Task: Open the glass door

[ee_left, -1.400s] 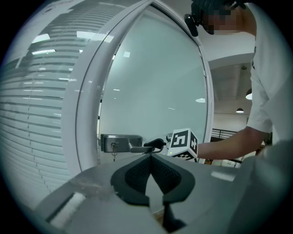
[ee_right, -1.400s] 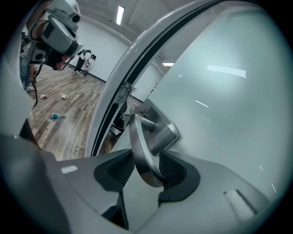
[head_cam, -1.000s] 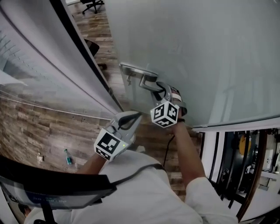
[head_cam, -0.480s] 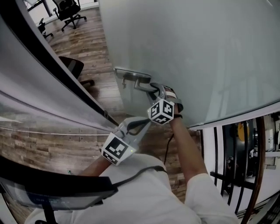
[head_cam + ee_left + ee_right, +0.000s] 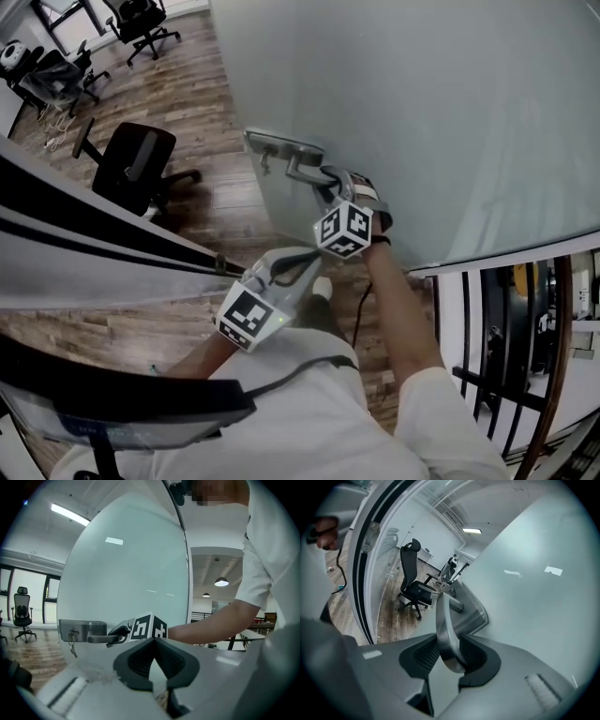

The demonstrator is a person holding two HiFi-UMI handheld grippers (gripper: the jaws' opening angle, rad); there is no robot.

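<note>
Swung further away than a second ago, the glass door [image 5: 422,112] is now seen standing ajar, and a wider stretch of wooden floor [image 5: 220,98] is uncovered past the door's free edge. A black office chair [image 5: 136,167], hidden from the head view a second ago, is now shown on that floor, beyond the door's free edge and well apart from it. The left gripper [image 5: 153,641] is held on the near side of the door, away from the glass; its jaws are pressed together at the tips and nothing is caught between them. The right gripper [image 5: 450,646] is held close against the door's face, near the free edge, and its marker cube [image 5: 342,230] is turned toward the head camera. Its jaws have just been closing, and they are pinched on the lever handle [image 5: 446,630], which is clamped between the ribbed pads. That handle is mounted on a metal lock plate [image 5: 279,145] fixed to the door close to its free edge, and a small bunch of keys [image 5: 72,646] is seen hanging from the plate, against the glass.
</note>
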